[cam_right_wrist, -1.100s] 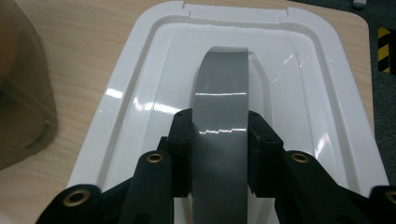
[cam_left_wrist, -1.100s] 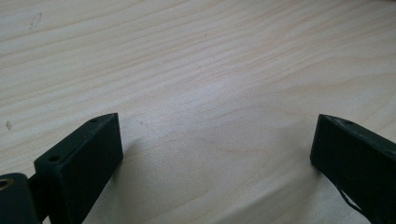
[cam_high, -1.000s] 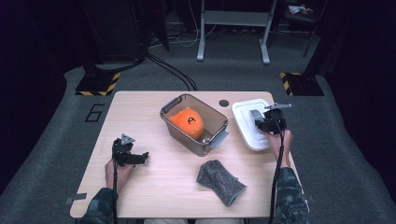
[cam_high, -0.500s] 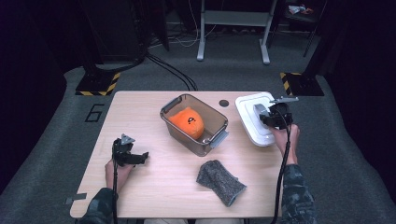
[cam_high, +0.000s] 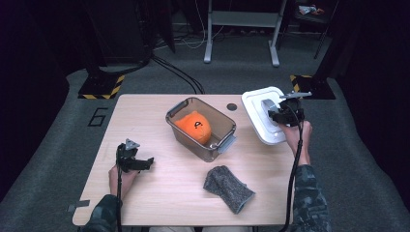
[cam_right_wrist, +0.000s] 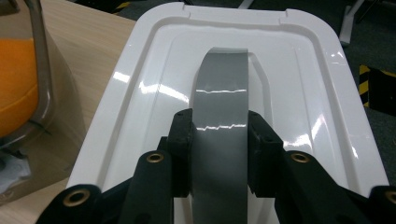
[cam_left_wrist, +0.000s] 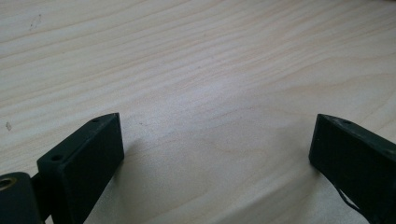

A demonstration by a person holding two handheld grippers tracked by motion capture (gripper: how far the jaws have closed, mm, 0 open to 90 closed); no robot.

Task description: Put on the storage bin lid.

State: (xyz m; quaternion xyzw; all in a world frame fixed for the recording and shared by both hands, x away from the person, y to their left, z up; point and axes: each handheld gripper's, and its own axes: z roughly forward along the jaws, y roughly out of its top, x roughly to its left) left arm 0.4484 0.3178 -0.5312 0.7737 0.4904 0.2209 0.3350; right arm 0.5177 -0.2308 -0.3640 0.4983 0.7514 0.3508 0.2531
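White lid [cam_high: 263, 113] with grey handle [cam_right_wrist: 219, 116]; orange ball [cam_high: 194, 126]; speckled grey cloth [cam_high: 227, 187].

Dim lab or studio recording space.
Around the wooden table [cam_high: 159, 193]: grey carpet, hazard-striped stand bases [cam_high: 100, 88], floor cables [cam_high: 181, 75], metal frame [cam_high: 241, 29].

From where I steer, the light wooden table [cam_high: 159, 203] gives me broad bare room on its left half: my left gripper [cam_high: 145, 163] rests there with jaws spread wide, nothing but wood grain between them in the left gripper view. The clear plastic tub [cam_high: 200, 126] holding an orange ball [cam_high: 194, 126] blocks the middle, its tall walls barring a straight crossing. The grey knitted cloth [cam_high: 228, 188] lies near the front edge, with a bare lane between it and the tub. On the right, the white plastic lid [cam_high: 258, 104] overhangs the table edge; my right gripper [cam_right_wrist: 219, 135] is clamped on its grey handle [cam_right_wrist: 220, 93], leaving little room there.
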